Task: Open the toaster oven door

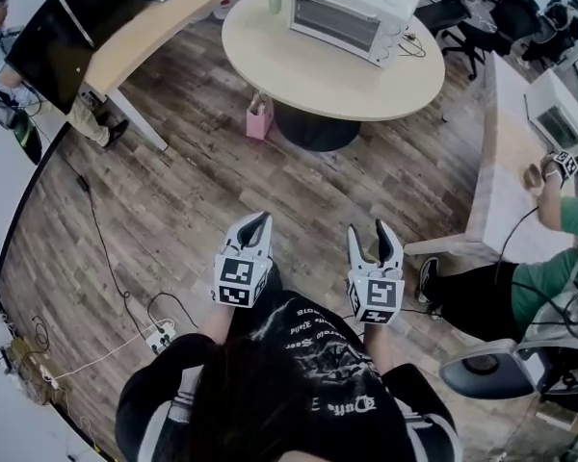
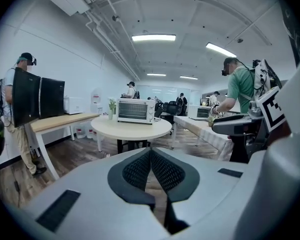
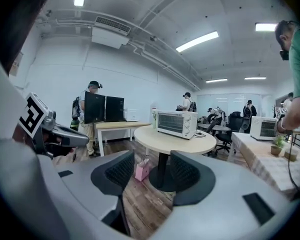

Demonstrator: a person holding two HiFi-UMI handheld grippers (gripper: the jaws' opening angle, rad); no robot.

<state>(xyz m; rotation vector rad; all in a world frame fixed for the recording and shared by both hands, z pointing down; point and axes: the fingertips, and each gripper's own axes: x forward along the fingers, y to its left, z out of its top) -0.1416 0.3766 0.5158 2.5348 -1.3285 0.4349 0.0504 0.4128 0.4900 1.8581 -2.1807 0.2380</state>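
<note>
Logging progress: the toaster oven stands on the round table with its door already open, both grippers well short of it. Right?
No: the door of the toaster oven is shut, as the head view shows. It does stand on the round table, with the left gripper and right gripper well short of it.

toaster oven (image 1: 352, 17): too small for detail | green-shirted person (image 1: 561, 268): cut off right

Left hand-held gripper (image 1: 255, 224) jaws together; right hand-held gripper (image 1: 369, 234) jaws apart, empty.
</note>
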